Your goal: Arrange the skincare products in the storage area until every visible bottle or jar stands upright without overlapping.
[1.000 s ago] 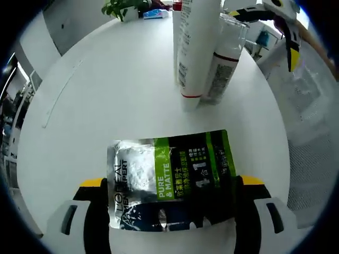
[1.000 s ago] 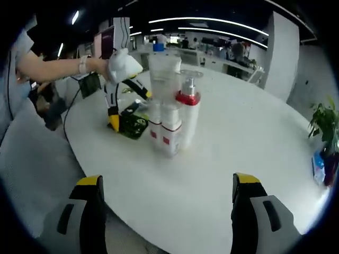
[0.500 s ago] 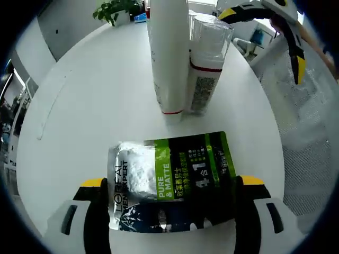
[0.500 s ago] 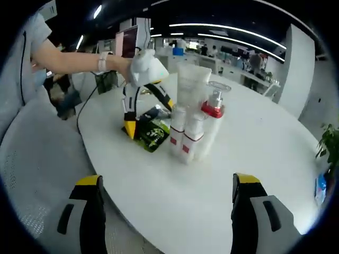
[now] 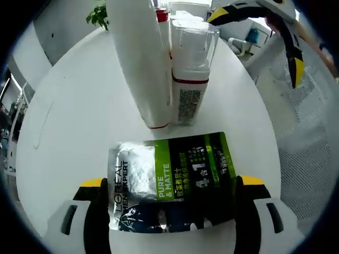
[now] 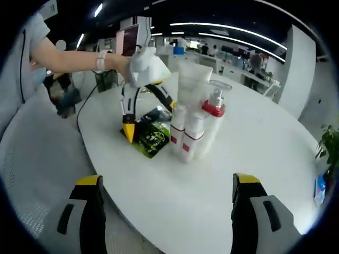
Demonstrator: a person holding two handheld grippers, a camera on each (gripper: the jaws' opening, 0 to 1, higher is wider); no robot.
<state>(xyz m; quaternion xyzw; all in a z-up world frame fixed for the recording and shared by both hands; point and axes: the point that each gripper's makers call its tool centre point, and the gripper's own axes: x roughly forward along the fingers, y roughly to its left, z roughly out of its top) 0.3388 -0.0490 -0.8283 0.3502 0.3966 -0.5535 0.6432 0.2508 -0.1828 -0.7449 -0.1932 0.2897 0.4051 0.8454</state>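
Observation:
My left gripper point(image 5: 169, 182) is shut on a green, black and silver L'Oreal sachet point(image 5: 172, 177), held flat just over the white table point(image 5: 74, 106). Right beyond the sachet stand a tall white tube point(image 5: 142, 63), a clear-capped white bottle point(image 5: 189, 69) and, behind them, a red-collared pump bottle point(image 5: 163, 16), all upright and close together. In the right gripper view the left gripper point(image 6: 135, 114) holds the sachet point(image 6: 152, 138) beside the tube point(image 6: 186, 106) and pump bottle point(image 6: 212, 119). My right gripper point(image 6: 167, 180) stands open, well short of the group.
The round table's edge curves close on the near side point(image 6: 122, 201). A grey mesh chair point(image 5: 307, 137) stands past the edge. A potted plant point(image 6: 327, 124) sits at the far side. A person's arm point(image 6: 63, 61) reaches in. The right gripper's fingers point(image 5: 292, 50) hang at upper right.
My left gripper has carried the sachet closer to the standing bottles, which now loom larger. The right gripper stays open and has hardly shifted in the last half second.

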